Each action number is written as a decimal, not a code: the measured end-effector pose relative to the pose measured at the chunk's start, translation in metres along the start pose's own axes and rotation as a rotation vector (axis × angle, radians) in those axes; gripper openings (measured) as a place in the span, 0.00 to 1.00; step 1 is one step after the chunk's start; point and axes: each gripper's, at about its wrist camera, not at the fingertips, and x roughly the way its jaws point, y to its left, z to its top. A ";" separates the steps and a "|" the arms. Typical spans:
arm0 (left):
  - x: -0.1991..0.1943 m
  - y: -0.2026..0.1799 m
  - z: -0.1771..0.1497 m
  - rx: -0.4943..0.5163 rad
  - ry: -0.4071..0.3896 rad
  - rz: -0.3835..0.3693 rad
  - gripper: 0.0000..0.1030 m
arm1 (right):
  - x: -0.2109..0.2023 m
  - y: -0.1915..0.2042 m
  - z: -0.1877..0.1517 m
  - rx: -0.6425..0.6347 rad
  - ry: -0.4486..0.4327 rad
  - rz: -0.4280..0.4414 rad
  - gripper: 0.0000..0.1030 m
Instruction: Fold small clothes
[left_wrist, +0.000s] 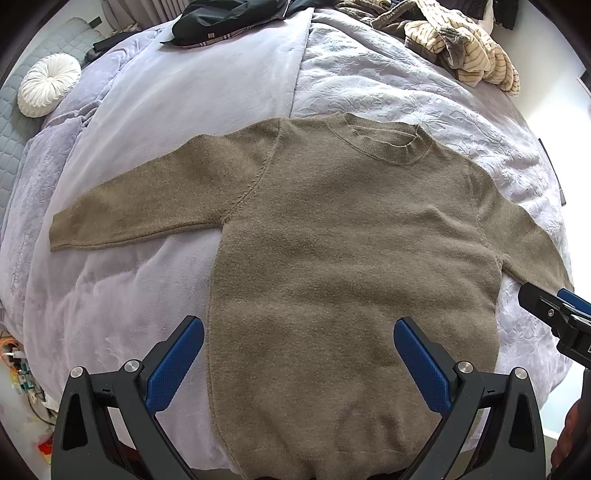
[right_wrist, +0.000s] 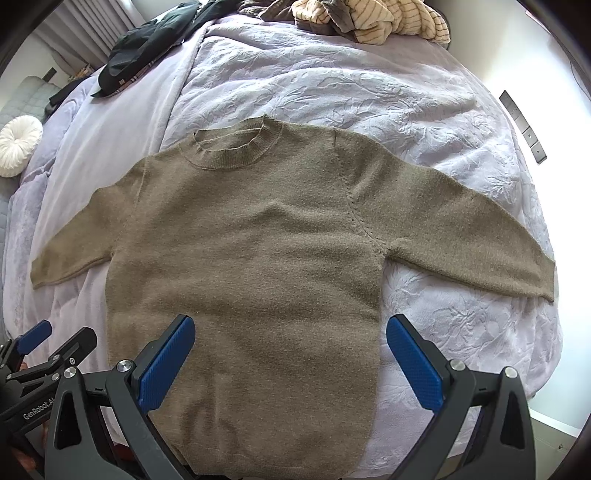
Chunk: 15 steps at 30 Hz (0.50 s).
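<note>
An olive-brown knit sweater (left_wrist: 332, 251) lies flat, face up, on a lilac bedspread (left_wrist: 177, 110), collar at the far end, both sleeves spread out to the sides. It also shows in the right wrist view (right_wrist: 243, 258). My left gripper (left_wrist: 299, 354) is open and empty, hovering above the sweater's lower left part. My right gripper (right_wrist: 290, 354) is open and empty, above the lower right part. Each gripper shows at the edge of the other's view: the right one (left_wrist: 561, 314), the left one (right_wrist: 40, 343).
A pile of striped cream and brown clothes (left_wrist: 461, 48) lies at the far right of the bed. A dark garment (left_wrist: 229, 18) lies at the far middle. A round white cushion (left_wrist: 48, 83) sits at the far left. Clutter is on the floor at the left (left_wrist: 22, 373).
</note>
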 end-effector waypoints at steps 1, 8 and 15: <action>0.000 0.000 0.000 0.000 0.000 -0.001 1.00 | 0.000 0.000 0.000 0.000 0.000 0.000 1.00; 0.001 0.000 0.000 -0.002 0.000 0.001 1.00 | 0.000 0.001 0.001 0.000 0.001 -0.001 1.00; 0.001 0.001 0.000 -0.002 0.001 0.001 1.00 | 0.001 0.001 0.001 -0.001 0.002 -0.002 1.00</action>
